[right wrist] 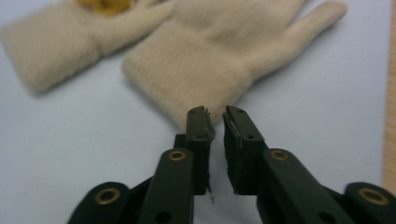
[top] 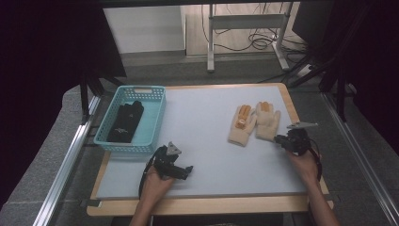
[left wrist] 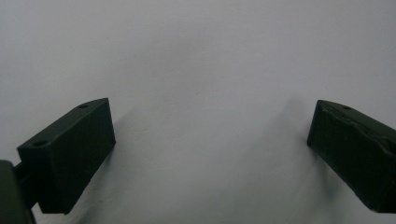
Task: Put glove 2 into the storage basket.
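Two cream knit gloves lie flat, side by side, on the table's right.

You have two cream gloves of fuzzy ribbed knit lying near the turquoise basket, which is perforated plastic. Beside that basket, the mat looks smooth and matt, framed by pale wood.

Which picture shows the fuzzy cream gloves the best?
The high view: both cream gloves lie whole, side by side on the table's right, orange fingertips pointing away. The right gripper view shows them close beyond the right gripper, with fingertips cut off. The left gripper view looks at bare tabletop.
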A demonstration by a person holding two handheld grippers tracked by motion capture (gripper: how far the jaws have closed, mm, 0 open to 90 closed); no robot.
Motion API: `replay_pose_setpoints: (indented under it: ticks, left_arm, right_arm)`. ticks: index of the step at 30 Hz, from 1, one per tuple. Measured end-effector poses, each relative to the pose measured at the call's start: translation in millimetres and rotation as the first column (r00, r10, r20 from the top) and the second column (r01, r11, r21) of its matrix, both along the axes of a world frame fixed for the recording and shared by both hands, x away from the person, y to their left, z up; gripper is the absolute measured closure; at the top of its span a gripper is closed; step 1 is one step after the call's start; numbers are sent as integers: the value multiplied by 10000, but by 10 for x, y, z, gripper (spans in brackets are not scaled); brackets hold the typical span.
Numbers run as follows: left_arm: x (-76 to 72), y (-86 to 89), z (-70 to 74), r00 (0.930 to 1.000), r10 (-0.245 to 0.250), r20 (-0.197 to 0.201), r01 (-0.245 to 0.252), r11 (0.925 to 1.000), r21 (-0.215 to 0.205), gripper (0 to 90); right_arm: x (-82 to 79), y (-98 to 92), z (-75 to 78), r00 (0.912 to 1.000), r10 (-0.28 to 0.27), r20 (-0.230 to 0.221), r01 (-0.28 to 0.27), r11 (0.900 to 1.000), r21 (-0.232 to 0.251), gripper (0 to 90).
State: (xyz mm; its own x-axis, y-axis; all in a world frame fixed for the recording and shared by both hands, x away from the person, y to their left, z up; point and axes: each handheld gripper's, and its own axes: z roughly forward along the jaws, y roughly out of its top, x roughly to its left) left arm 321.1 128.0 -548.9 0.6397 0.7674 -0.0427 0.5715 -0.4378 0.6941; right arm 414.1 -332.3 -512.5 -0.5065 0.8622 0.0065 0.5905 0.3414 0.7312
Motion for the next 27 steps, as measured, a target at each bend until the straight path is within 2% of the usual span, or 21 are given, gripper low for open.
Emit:
replay_pose_setpoints:
  ticks: [2,4,8,12,16,19,20,24,26,27]
  left_arm:
    - [2,1,0,10000,-17,0,17,10000,5,11]
    - [2,1,0,10000,-12,-2,12,10000,2,11]
    - [-1,-1,0,10000,21,-17,-21,10000,-14,11]
    - [2,1,0,10000,-12,-1,12,10000,1,11]
    - [2,1,0,10000,-15,-1,15,10000,4,12]
    - [2,1,0,10000,-16,0,16,10000,4,11]
    - [2,1,0,10000,-12,-1,12,10000,-1,11]
    - [0,0,0,10000,11,-10,-11,10000,-11,12]
    - [2,1,0,10000,-16,1,16,10000,6,12]
    - [1,1,0,10000,-8,-5,8,10000,0,11]
  right_arm:
    - [51,-58,31,9998,-201,78,198,9994,300,733]
    - [127,-92,59,9993,-375,65,373,9987,360,697]
    - [298,-19,131,9992,-245,331,227,9983,545,588]
    - [493,132,201,9978,-40,669,12,9991,418,472]
    - [700,248,182,9972,-10,747,8,10000,28,408]
    - [841,314,113,9989,193,417,-198,9997,131,330]
    - [863,333,93,9991,288,311,-292,9995,121,322]
    - [898,432,-12,9989,432,183,-415,9956,-842,322]
    - [897,436,-45,9988,471,100,-460,9952,-865,389]
    - [889,429,-52,9989,466,46,-462,9971,-612,435]
